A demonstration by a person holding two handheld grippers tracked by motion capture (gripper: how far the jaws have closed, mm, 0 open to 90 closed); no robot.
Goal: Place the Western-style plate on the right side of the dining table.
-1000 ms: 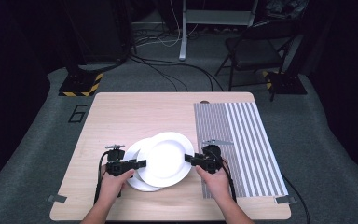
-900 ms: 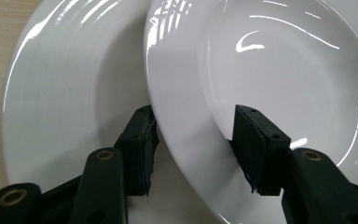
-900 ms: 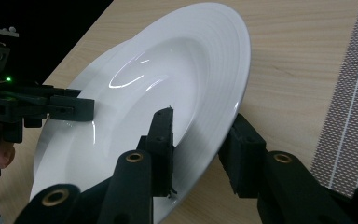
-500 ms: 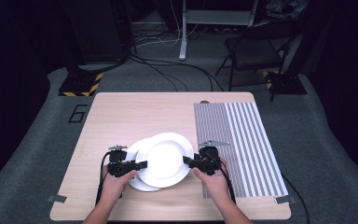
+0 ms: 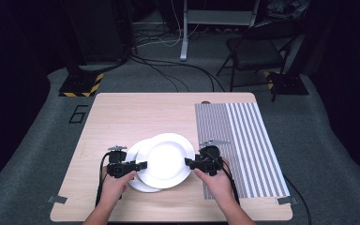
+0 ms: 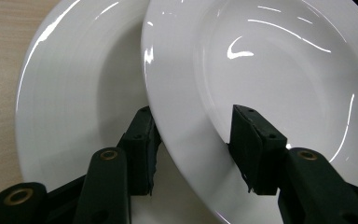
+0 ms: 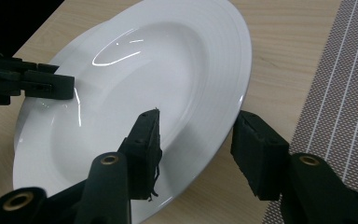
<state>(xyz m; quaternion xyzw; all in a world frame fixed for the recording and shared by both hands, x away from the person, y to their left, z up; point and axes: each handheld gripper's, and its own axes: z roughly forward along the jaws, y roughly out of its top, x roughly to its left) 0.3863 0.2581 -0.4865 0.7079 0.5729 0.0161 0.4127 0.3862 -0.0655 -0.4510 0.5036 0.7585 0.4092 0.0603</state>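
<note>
Black jaws of the left claw (image 6: 193, 154) straddle the near rim of the upper plate (image 6: 279, 84), one below, one inside, with daylight on both sides; the right claw (image 7: 196, 144) brackets the opposite rim just as loosely. That plate lies partly over the lower plate (image 6: 70, 93) on the wooden desk (image 5: 122, 117), beside the striped mat (image 5: 248, 140). Risk, I judge: glazed rims slipping from a shallow bite, or the lower plate dragging along.

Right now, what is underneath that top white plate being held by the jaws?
Under the top plate lies a second white plate, offset so its left part sticks out. The rest of it, and the wooden table below, is covered. Both grippers straddle the top plate's rim.
</note>
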